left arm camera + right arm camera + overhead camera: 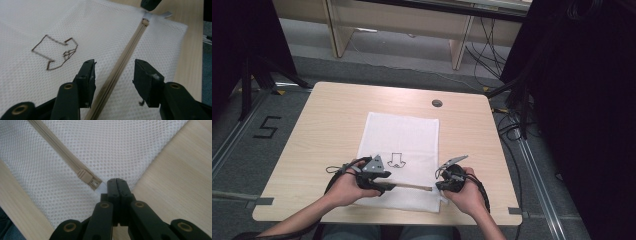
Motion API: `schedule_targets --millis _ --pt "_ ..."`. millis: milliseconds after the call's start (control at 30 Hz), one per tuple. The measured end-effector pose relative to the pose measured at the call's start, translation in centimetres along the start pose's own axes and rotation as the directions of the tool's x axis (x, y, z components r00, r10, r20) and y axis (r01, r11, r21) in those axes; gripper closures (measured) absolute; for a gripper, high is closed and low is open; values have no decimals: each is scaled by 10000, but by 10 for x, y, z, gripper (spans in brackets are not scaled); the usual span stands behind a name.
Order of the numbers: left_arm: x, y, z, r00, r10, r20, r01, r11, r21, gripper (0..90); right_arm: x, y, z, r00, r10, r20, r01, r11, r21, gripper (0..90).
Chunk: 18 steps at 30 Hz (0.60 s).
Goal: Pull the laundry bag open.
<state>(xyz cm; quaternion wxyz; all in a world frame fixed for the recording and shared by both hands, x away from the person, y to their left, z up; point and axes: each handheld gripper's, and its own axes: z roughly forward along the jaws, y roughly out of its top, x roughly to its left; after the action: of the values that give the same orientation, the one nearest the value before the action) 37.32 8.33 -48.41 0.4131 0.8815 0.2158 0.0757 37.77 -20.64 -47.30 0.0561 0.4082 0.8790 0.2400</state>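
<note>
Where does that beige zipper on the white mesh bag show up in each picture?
High view: zipper runs along the bag's near edge, between both hands.
Left gripper view: zipper runs diagonally between the open claw's jaws.
Right gripper view: zipper comes from upper left, ending by the shut claw's tip.
Shared landmark: white mesh bag.
</note>
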Motion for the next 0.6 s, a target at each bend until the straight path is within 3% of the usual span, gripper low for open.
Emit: schedule_targets --millis 100,167,200,233,267,333,367,500,600 --pt "-4 10 9 9997 109 211 -109 9999 -4 493 -3 -1 7 9992 339 -193 -337 9994 75 900" --pt "-5 17 14 9984 -97 559 101 9999 -69 493 -5 -1 8 9980 565 -283 -563 9984 97 900" --pt "-5 21 17 9977 -90 677 92 10000 -31 498 -3 -1 8 9955 912 -263 -905 9955 295 900" --pt "-6 24 21 9958 -248 882 259 9996 -112 503 -5 -2 10 9974 634 -335 -629 9979 157 900" --pt "-7 26 24 9956 -200 917 210 9997 -102 510 -4 -2 11 9959 819 -390 -810 9964 239 900" --pt "-8 31 30 9952 57 978 -56 10000 -18 537 -2 -3 10 9955 912 -261 -905 9955 285 900" --pt "-9 32 34 9951 185 974 -193 9998 68 548 -4 -3 12 9977 613 -287 -610 9981 97 900" --pt "-13 40 44 9916 732 1069 -777 9962 384 593 -3 -4 12 9972 693 -288 -693 9976 37 900" --pt "-17 46 50 9907 873 1044 -929 9944 505 635 0 -4 11 9965 832 -99 -830 9964 174 900"
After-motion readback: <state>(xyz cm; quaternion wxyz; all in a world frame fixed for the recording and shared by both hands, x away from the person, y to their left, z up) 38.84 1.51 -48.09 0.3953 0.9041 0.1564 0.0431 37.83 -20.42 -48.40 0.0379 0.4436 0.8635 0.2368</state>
